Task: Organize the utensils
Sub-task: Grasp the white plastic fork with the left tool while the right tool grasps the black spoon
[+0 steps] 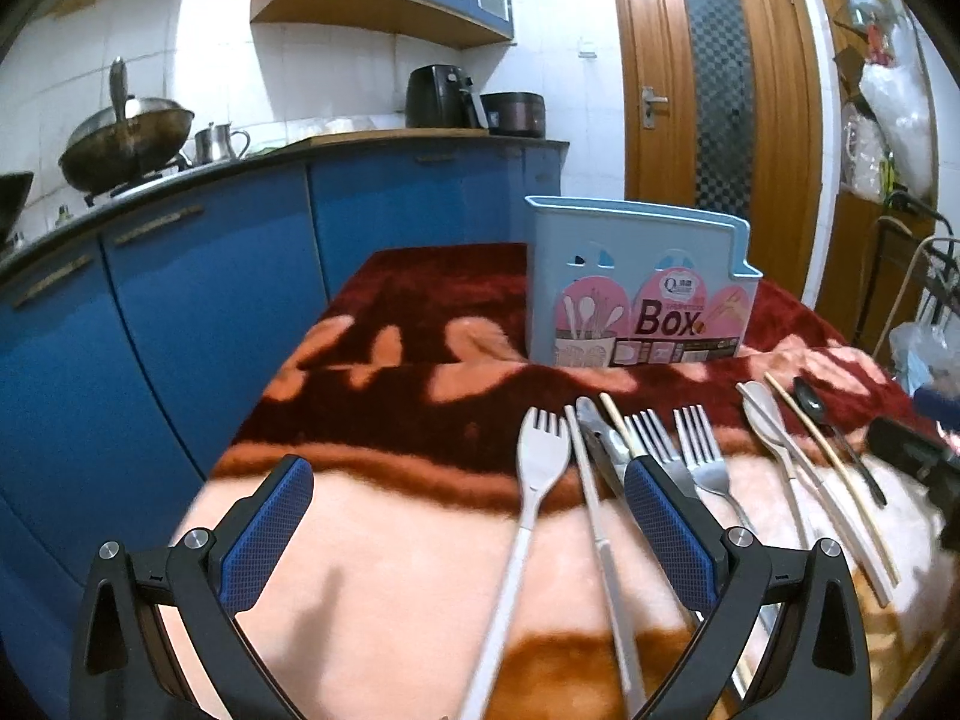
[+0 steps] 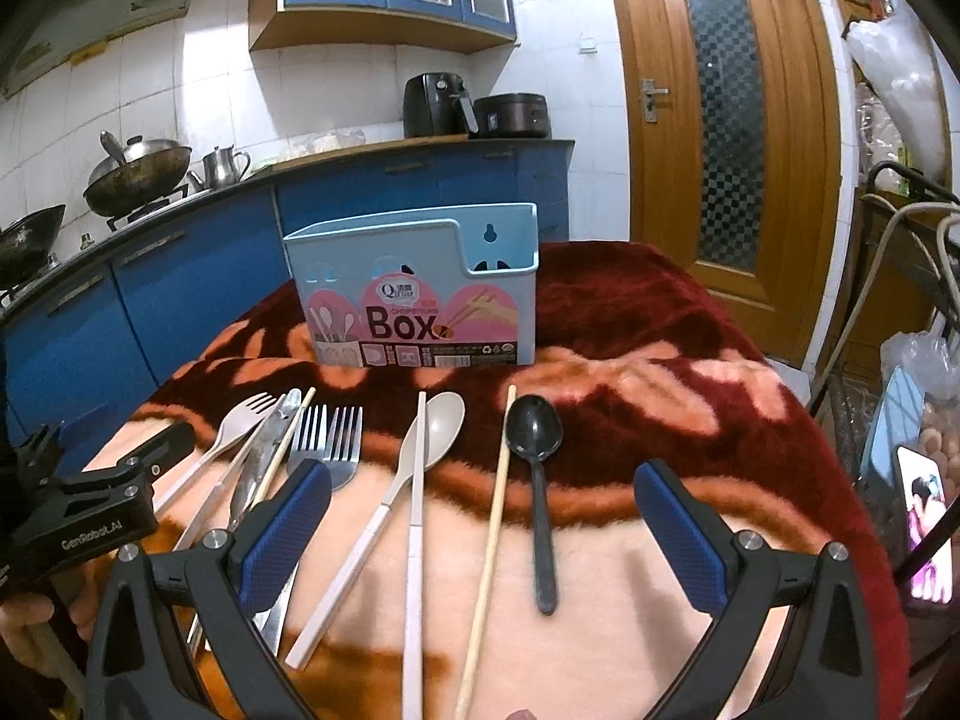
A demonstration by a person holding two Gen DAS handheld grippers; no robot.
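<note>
While both claws hung spread and empty over the near table [image 2: 600, 648] edge, bare blanket lay between utensils and box. Left claw [image 1: 468, 516] over white fork [image 1: 540, 450]; right claw [image 2: 480, 516] over pale spoon [image 2: 438, 426], black spoon [image 2: 534, 426]. Blue utensil box [image 2: 414, 300] stood upright behind, contents unseen. Steel forks [image 2: 330, 438] just beside.

Left tool [image 1: 468, 531]: two black plastic arms, each tipped with a blue pad [image 1: 267, 531] bearing a fine diamond-grid texture. Round silver screws at the arm pivots; triangular cut-outs in the outer links.

Right tool [image 2: 483, 534]: same build, with black arms, blue textured pads [image 2: 681, 537], silver pivot screws.

In the right wrist view, the left tool's black housing carries white lettering "GenRobot.AI". Bare skin of the left hand [image 2: 30, 621] shows beneath it.
</note>
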